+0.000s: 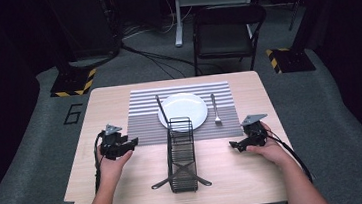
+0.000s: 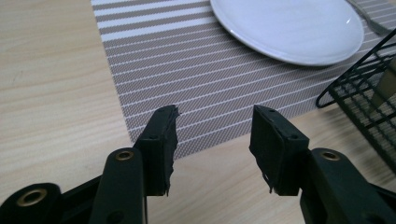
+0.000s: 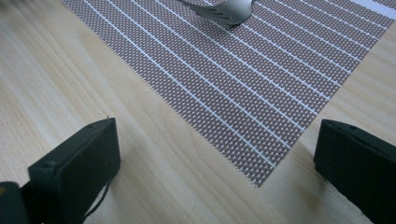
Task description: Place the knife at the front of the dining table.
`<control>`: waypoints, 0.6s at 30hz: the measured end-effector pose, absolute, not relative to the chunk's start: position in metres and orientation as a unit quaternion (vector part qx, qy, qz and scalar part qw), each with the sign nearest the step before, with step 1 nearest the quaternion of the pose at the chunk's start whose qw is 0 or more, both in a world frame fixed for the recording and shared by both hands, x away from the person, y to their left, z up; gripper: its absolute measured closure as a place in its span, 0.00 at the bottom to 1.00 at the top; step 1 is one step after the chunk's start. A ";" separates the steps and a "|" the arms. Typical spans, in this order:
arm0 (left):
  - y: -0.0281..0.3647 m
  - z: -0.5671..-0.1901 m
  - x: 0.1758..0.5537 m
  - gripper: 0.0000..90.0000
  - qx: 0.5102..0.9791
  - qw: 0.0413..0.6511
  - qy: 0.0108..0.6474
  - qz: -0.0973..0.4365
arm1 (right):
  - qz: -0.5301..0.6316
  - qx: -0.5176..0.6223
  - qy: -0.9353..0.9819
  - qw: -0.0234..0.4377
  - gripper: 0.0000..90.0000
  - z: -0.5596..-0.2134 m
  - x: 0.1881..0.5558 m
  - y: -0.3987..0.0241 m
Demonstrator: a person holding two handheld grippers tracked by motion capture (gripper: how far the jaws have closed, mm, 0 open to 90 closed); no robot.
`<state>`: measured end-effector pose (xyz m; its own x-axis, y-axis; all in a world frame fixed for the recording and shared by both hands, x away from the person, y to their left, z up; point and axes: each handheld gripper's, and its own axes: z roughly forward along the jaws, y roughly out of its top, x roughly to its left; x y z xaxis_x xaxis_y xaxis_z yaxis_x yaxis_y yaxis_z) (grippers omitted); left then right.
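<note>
Placemat (image 1: 143, 116) sits at centre of the high view on the counter (image 1: 126, 182), grey striped, carrying the place setting. Wire caddy (image 1: 181, 154) stands lower centre, its far end overlapping the placemat's near edge and just reaching the plate (image 1: 189, 108). Plate is mid-mat, white, nothing on it. A dark utensil (image 1: 160, 105) lies along the plate's left side; can't tell whether knife or chopstick. Fork (image 1: 215, 109) lies right of the plate, on the placemat, handle toward top of frame.

Left hand-held gripper (image 1: 118, 145) is at left of centre, hovering off the placemat's lower-left corner, jaws partly open, holding nothing. Right hand-held gripper (image 1: 245, 141) is at right of centre near the lower-right corner, jaws wide apart, holding nothing; fork tines (image 3: 224, 11) are at the top of its view.

Likely step: clearing cutlery into the caddy, pre-reach. Next move probably: right advances to the fork, jaws straddling the handle, low approach since it lies flat.
</note>
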<state>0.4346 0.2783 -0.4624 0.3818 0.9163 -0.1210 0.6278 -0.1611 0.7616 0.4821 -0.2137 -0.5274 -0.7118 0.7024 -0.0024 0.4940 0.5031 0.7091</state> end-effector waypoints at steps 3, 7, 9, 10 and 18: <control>0.275 -0.456 0.435 0.59 0.736 0.392 0.520 0.184 | 0.355 0.350 0.855 0.147 0.00 -0.527 0.482 -0.214; 0.271 -0.452 0.434 0.59 0.735 0.397 0.519 0.181 | 0.354 0.350 0.855 0.147 0.00 -0.527 0.482 -0.214; 0.268 -0.450 0.434 0.60 0.738 0.398 0.516 0.179 | 0.354 0.349 0.855 0.147 0.00 -0.527 0.482 -0.214; 0.267 -0.449 0.434 0.60 0.738 0.398 0.515 0.178 | 0.354 0.349 0.855 0.147 0.00 -0.527 0.482 -0.214; 0.251 -0.433 0.434 0.62 0.752 0.403 0.491 0.176 | 0.355 0.351 0.854 0.147 0.00 -0.527 0.482 -0.214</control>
<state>0.4342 0.2511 -0.4334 0.4554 0.8807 -0.1303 0.5966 -0.1932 0.7790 0.4818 -0.2136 -0.5274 -0.7101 0.7041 -0.0028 0.4950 0.5021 0.7091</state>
